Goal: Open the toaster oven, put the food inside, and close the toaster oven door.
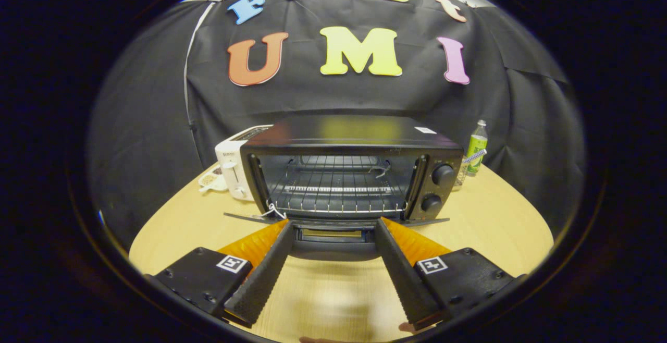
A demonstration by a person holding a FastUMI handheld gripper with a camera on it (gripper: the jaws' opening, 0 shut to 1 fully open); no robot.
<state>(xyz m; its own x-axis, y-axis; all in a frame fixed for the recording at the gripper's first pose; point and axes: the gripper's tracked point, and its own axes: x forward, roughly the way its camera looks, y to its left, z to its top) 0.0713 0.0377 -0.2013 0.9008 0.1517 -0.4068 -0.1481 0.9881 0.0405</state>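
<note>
Black sheet-metal toaster oven (349,168) stands mid-table (495,218), door (336,224) dropped flat, wire rack bare. Gripper (333,228) fingers spread wide, flanking the door handle (333,239), pinching nothing. Door judged stiff, hinged, light; grasp at handle. White toaster (232,168) just left of oven; bottle (477,147) right.

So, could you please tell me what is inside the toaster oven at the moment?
Inside the toaster oven there is only a bare wire rack, with no food on it. The open gripper is at the lowered door.

Surface finish, booth table
Toaster oven (350,168): glossy dark metal casing, bright wire rack (336,189). Table (500,212): smooth pale wood-look top.
</note>
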